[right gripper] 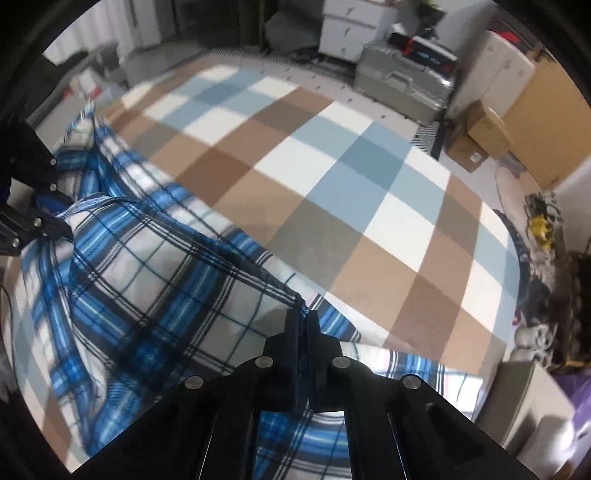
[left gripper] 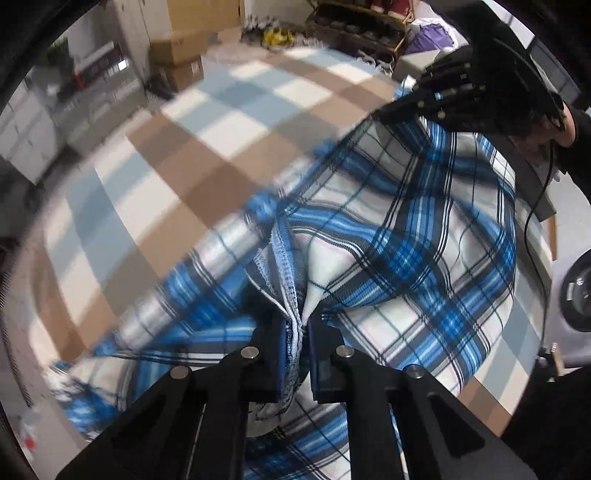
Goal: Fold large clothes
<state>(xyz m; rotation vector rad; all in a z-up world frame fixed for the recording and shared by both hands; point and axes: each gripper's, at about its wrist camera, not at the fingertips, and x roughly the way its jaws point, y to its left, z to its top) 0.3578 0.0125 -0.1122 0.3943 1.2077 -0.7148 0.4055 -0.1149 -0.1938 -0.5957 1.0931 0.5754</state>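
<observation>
1. In the left wrist view we see the left gripper (left gripper: 302, 328) with its jaws closed on a bunched, stitched edge of the blue plaid shirt (left gripper: 406, 236); the cloth runs out between the jaws and away from them.
2. In the right wrist view the right gripper (right gripper: 305, 314) has its jaws pressed together on a thin corner of the same shirt (right gripper: 147, 280), which spreads to the left and below.
3. The shirt hangs partly lifted between the two grippers and rests on a checked blanket (right gripper: 332, 170) of brown, pale blue and white squares.
4. From the left wrist view we see the right gripper (left gripper: 391, 112) at the upper right, holding the far edge of the shirt, with a hand (left gripper: 554, 129) behind it.
5. Further away, around the blanket (left gripper: 221, 140), stand cardboard boxes (right gripper: 484, 133), a silver suitcase (right gripper: 402, 85) and a white drawer unit (right gripper: 354, 29).
6. Nothing lies on the blanket beyond the shirt.
</observation>
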